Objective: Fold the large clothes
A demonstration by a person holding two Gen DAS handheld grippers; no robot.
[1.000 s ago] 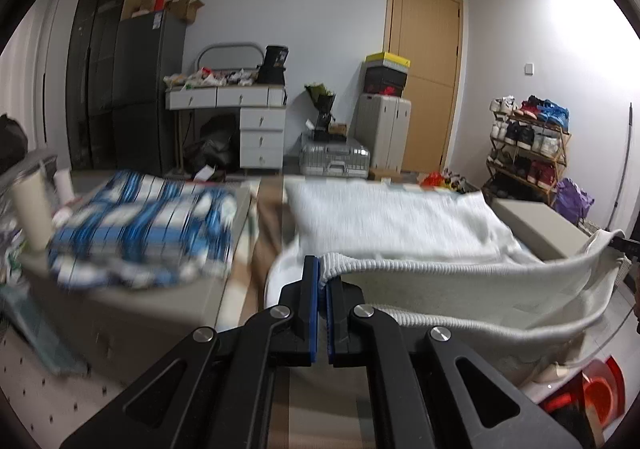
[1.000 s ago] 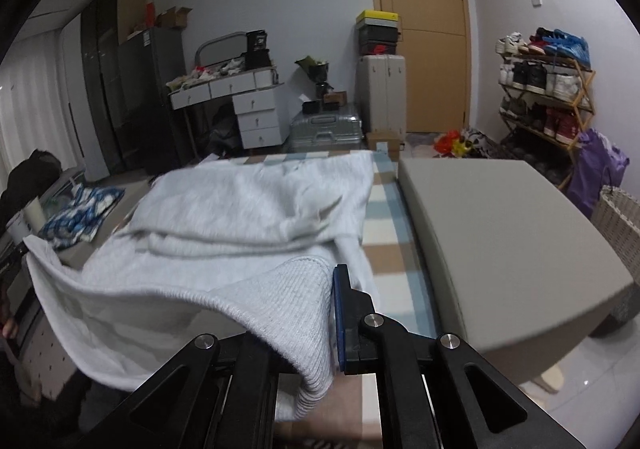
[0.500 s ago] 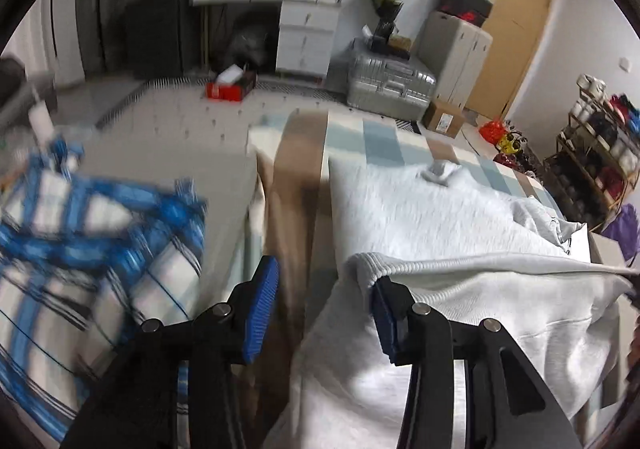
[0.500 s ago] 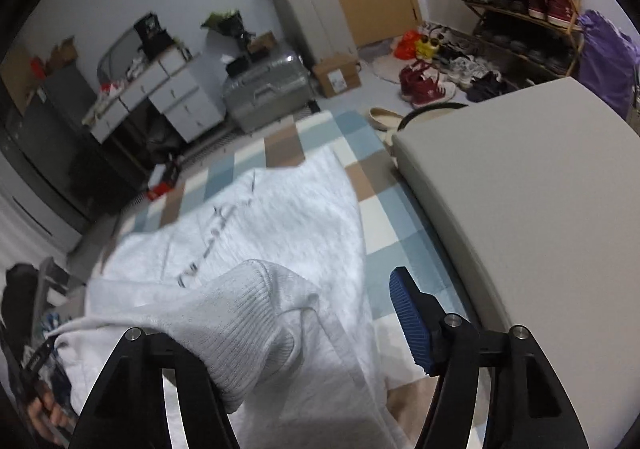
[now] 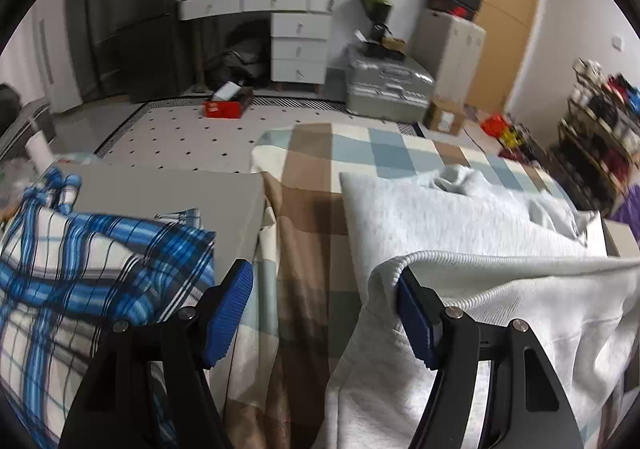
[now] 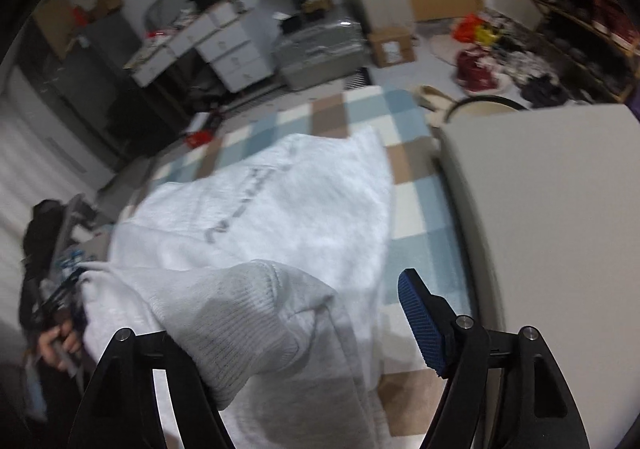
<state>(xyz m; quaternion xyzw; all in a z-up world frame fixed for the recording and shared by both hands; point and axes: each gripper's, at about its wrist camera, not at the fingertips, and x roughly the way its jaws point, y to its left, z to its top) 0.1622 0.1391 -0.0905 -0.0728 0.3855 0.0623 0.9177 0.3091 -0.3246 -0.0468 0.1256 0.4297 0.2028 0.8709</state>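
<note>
Both jaws, earlier pinching the white sweatshirt [image 5: 460,217], are now opening; its ribbed hem [image 6: 244,313] drapes over one finger of each gripper, folded forward.

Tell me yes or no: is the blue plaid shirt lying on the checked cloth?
No, the blue plaid shirt lies on a grey cushion beside the checked cloth.
</note>
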